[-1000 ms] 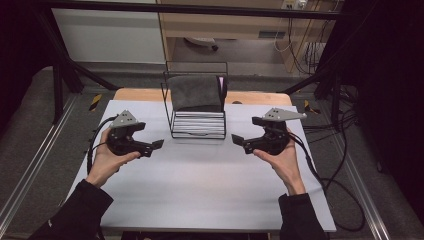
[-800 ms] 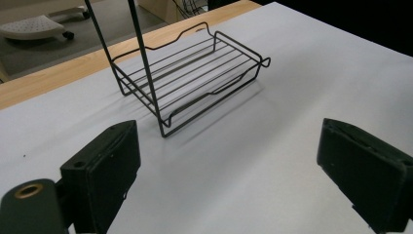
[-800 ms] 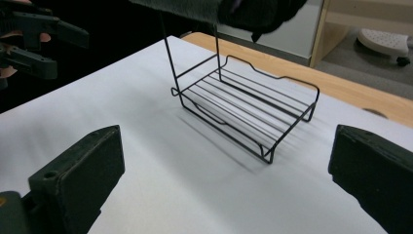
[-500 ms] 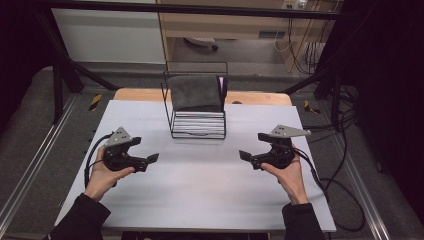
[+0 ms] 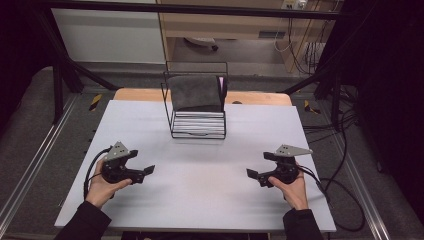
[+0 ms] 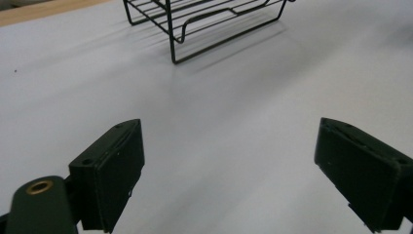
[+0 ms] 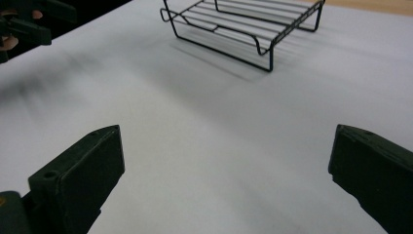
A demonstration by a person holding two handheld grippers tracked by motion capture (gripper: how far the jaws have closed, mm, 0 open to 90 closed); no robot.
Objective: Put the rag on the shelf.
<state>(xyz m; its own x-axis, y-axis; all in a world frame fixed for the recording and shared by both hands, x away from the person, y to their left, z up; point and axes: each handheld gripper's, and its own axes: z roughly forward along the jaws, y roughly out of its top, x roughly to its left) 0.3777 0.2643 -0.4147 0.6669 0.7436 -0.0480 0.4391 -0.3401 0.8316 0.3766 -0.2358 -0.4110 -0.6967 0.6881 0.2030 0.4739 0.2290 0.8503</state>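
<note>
A black wire rack (image 5: 198, 122) stands at the back middle of the white table (image 5: 200, 175), with a dark grey cloth (image 5: 194, 92) draped over its upright frame and something pink (image 5: 220, 85) at the cloth's right edge. My left gripper (image 5: 145, 172) hovers low at the front left, held by a hand, its jaws wide apart and empty. The right gripper (image 5: 255, 177) is at the front right, also open and empty. The rack's base (image 6: 204, 24) lies ahead in the left gripper view and the same rack base (image 7: 243, 29) ahead in the right gripper view.
A wooden board edge (image 5: 135, 94) runs behind the white table top. Cables (image 5: 345, 150) trail off the table's right side, and metal frame legs (image 5: 60, 85) stand at the back left. The left gripper (image 7: 24, 24) appears far off at the top left of the right gripper view.
Both hands have pulled the grippers back from the rack toward the table's front edge and farther apart. Jaws stay open.
</note>
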